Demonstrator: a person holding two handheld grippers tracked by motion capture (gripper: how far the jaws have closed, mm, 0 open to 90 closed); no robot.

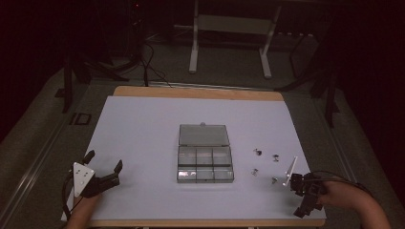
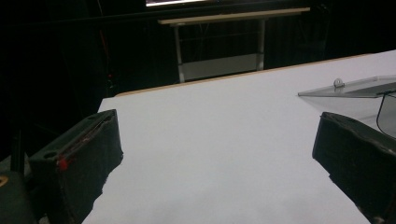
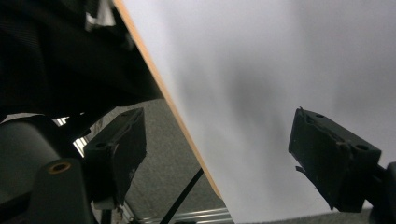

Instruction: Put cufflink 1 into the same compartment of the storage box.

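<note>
I saw a dim room: grey carpet floor (image 1: 229, 71), a white-legged desk (image 1: 229, 28) behind, dark surroundings.

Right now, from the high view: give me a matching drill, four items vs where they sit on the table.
Items:
1. compartment box
2. left tool
3. right tool
4. small screws

Places:
A. near right corner
B. table centre, lid open
C. near left corner
D. between the box and the right edge

Pairs: 1-B, 2-C, 3-A, 4-D

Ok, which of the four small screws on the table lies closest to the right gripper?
The front-right screw, just beside the white stick and the right gripper; the other three lie farther back or nearer the clear box.
</note>
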